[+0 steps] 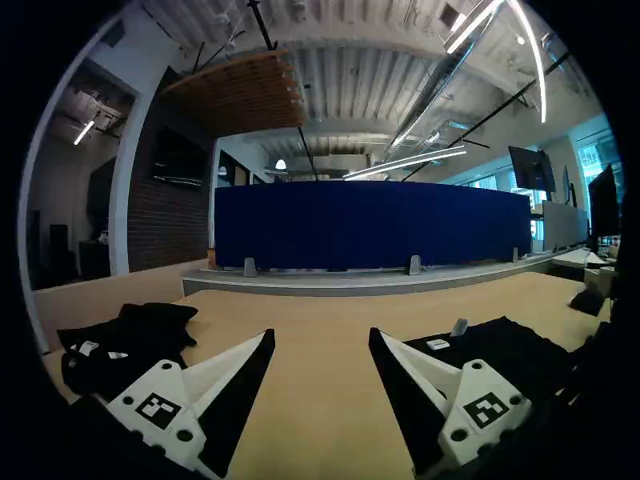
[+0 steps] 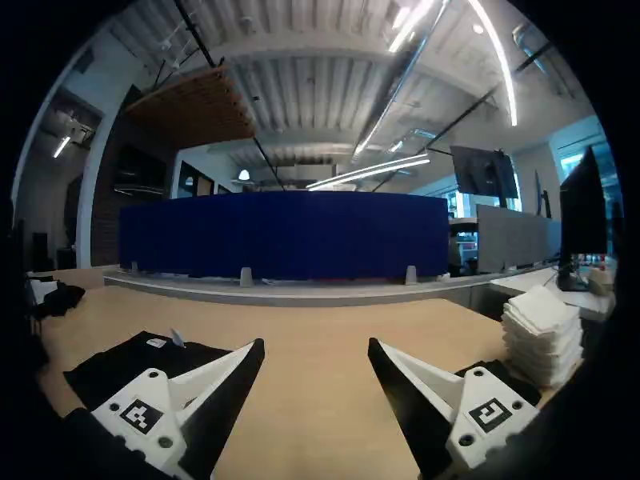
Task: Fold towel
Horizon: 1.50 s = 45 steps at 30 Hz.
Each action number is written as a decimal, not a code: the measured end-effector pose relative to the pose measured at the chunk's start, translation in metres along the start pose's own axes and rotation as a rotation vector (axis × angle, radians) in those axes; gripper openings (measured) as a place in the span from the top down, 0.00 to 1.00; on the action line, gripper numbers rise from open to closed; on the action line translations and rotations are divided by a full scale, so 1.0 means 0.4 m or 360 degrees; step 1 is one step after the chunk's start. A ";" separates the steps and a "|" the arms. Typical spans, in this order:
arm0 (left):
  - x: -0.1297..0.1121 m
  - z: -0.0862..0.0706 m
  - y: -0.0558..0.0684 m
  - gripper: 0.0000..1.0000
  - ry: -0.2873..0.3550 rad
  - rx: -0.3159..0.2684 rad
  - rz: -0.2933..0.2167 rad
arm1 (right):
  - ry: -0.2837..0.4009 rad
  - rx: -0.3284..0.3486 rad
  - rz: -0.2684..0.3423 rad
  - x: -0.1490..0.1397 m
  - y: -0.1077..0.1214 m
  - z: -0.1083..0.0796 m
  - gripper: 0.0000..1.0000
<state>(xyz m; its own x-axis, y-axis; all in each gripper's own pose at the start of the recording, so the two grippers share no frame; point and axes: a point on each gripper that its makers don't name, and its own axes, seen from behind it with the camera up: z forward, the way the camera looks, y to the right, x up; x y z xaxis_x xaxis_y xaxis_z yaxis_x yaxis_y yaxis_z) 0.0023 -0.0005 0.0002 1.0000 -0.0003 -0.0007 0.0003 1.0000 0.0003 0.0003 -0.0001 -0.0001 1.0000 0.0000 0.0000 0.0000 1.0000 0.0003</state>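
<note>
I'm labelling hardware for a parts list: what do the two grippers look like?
Both match. The left gripper and right gripper each have two white plastic fingers tapering to points, with black inner faces. Each finger carries a square black-and-white marker and small round holes near its base.

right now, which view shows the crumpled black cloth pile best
The left gripper view: the black cloth pile lies close, white tags visible. The right gripper view shows the pile small, far at its left edge.
</note>
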 end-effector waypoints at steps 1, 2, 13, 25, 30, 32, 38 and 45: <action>-0.001 0.000 0.000 0.14 0.0000 0.0000 -0.0001 | 0.0000 0.0001 0.0000 0.001 0.000 0.000 0.00; -0.002 0.000 0.001 0.14 0.0001 0.0000 -0.0003 | 0.0000 0.0002 0.0000 0.002 0.000 -0.001 0.00; 0.092 -0.001 -0.007 0.14 0.0030 -0.0022 -0.0011 | 0.0034 0.0032 0.0114 0.086 -0.026 -0.004 0.00; 0.322 -0.010 -0.013 0.14 0.0016 -0.0041 0.0024 | 0.0008 0.0021 0.0020 0.299 -0.049 -0.011 0.00; 0.396 -0.019 -0.014 0.14 -0.0010 -0.0059 0.0044 | 0.0000 0.0045 0.0004 0.387 -0.064 -0.015 0.00; 0.415 -0.021 -0.011 0.14 -0.0027 -0.0072 0.0060 | -0.0008 0.0052 -0.0003 0.412 -0.066 -0.017 0.00; 0.441 -0.036 0.023 0.14 -0.0103 -0.0165 0.0093 | -0.0073 0.0126 -0.0085 0.451 -0.087 -0.028 0.00; 0.414 -0.058 0.092 0.13 -0.0249 -0.0371 0.0151 | -0.0262 0.0316 -0.0183 0.416 -0.146 -0.053 0.00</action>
<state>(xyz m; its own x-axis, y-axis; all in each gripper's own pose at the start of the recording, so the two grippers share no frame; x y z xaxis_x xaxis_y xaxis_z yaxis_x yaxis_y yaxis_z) 0.1679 0.0361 -0.0233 0.9835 0.1114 0.1425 -0.0754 0.9686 -0.2367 0.1668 -0.0584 -0.0215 0.9800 -0.1297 0.1510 0.0972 0.9738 0.2054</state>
